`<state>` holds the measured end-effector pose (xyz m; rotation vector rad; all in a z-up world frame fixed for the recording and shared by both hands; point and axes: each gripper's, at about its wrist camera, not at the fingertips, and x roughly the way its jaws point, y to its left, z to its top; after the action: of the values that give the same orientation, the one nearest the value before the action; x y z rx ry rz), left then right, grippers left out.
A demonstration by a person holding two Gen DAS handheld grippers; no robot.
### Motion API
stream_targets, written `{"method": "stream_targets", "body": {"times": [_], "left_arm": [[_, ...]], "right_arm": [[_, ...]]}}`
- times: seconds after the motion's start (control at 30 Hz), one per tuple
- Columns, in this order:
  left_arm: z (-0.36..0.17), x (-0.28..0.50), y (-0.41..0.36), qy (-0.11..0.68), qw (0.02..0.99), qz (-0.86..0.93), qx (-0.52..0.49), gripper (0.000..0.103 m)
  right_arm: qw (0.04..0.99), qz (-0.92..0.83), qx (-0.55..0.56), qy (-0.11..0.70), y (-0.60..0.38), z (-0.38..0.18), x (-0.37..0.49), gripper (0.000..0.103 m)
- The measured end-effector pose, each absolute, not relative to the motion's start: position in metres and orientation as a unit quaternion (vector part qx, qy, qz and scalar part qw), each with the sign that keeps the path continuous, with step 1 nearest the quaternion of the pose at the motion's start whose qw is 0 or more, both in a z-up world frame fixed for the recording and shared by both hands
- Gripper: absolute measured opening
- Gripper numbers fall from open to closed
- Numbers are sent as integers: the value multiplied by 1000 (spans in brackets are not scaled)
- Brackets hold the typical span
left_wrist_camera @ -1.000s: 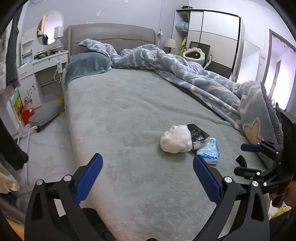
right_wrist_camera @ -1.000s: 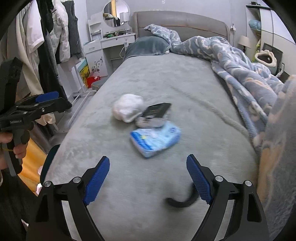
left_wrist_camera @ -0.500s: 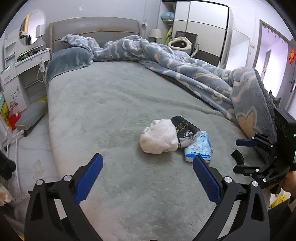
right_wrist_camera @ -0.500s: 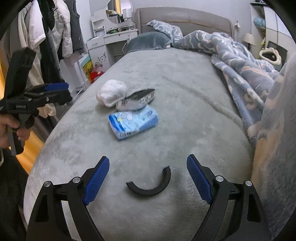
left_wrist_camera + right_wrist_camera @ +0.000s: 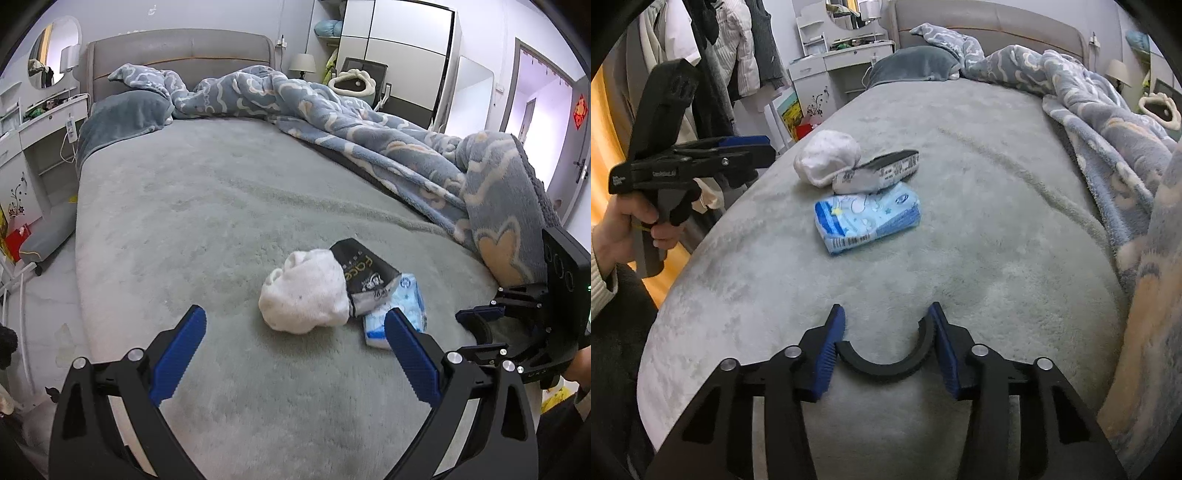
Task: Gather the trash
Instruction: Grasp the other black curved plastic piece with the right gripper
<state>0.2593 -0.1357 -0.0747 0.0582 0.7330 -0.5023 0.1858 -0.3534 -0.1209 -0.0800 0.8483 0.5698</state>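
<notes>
A white crumpled wad, a black packet and a light blue tissue pack lie together on the grey bed cover. My left gripper is open just short of the white wad. My right gripper is shut on a black curved plastic piece lying on the cover, nearer than the blue pack, the black packet and the white wad. The right gripper also shows in the left wrist view, the left gripper in the right wrist view.
A rumpled blue patterned blanket fills the right side of the bed. A grey pillow lies by the headboard. A white dresser and hanging clothes stand past the bed's left edge.
My right gripper's jaws have closed from wide open onto the black curved piece. My left gripper has moved closer to the white wad and stayed open.
</notes>
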Motion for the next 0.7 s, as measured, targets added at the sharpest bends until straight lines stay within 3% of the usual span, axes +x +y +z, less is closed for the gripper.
{"method": "stream_targets", "body": {"times": [0.4, 0.7], "left_arm": [[-83, 272, -148, 365, 901, -233, 17, 97], [-98, 298, -149, 395, 894, -210, -25, 83]], "right_arm": [[883, 281, -19, 375, -352, -97, 193, 46], [893, 269, 16, 360, -346, -74, 220, 46]]}}
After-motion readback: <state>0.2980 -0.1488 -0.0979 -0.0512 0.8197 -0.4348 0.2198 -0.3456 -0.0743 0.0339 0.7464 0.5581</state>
